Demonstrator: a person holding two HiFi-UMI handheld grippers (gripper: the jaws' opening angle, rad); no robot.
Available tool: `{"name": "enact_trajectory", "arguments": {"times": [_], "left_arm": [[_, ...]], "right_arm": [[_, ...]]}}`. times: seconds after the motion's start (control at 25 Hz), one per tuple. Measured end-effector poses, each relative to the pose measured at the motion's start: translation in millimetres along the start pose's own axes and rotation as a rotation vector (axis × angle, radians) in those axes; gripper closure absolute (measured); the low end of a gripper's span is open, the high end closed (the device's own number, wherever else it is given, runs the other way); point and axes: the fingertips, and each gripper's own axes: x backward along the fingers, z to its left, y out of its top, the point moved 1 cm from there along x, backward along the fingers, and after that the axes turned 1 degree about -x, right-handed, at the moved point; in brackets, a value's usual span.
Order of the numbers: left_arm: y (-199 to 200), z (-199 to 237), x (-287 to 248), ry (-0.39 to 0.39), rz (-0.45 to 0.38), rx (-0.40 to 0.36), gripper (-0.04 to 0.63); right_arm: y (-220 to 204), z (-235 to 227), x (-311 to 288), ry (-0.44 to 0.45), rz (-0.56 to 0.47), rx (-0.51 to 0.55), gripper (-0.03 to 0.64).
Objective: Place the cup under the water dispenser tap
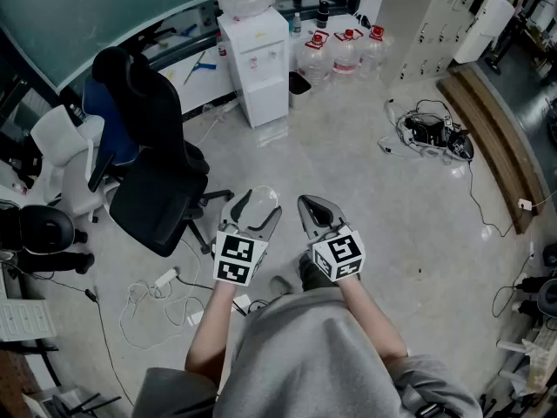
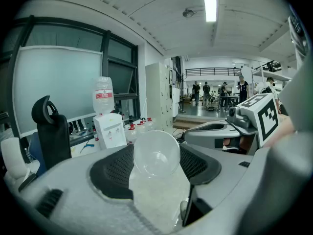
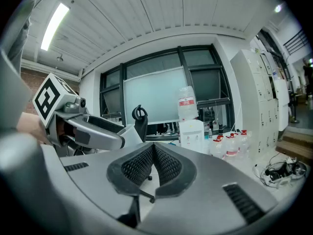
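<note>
You hold a clear cup (image 2: 156,156), with the water dispenser (image 1: 255,66) still well away.
Your left claw (image 1: 255,204) grasps the cup between its pads, out in front of you. Your right claw (image 3: 152,156) is clenched on nothing. Picking up looks done. What is left is the walk to the dispenser at twelve o'clock and setting the cup under its tap. A black office chair (image 1: 155,168) stands at ten o'clock, beside your path. Loose cables (image 1: 150,310) lie on the floor at eight o'clock. Water bottles (image 1: 346,52) stand at one o'clock, beside the dispenser.
</note>
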Motion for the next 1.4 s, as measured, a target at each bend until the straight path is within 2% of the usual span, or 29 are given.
{"name": "enact_trajectory", "arguments": {"times": [0.2, 0.44, 0.72, 1.08, 1.4], "left_arm": [[-5.7, -4.0, -0.4, 0.031, 0.007, -0.018, 0.295], [-11.4, -2.9, -1.6, 0.034, 0.012, 0.006, 0.295], [-19.2, -0.2, -14.9, 0.040, 0.027, 0.051, 0.295], [-8.4, 18.5, -67.9, 0.046, 0.054, 0.066, 0.293], [27.3, 31.0, -153.0, 0.042, 0.076, 0.056, 0.293]], "right_arm": [[-6.4, -2.0, 5.4, -0.009, -0.001, -0.020, 0.606], [-10.7, -3.8, 5.3, -0.024, -0.001, -0.052, 0.606], [-20.0, -9.2, 0.1, -0.002, 0.021, -0.072, 0.604], [-8.7, -69.2, -38.7, -0.003, 0.023, -0.113, 0.604], [1.2, -145.6, -72.5, 0.010, 0.026, -0.159, 0.604]]}}
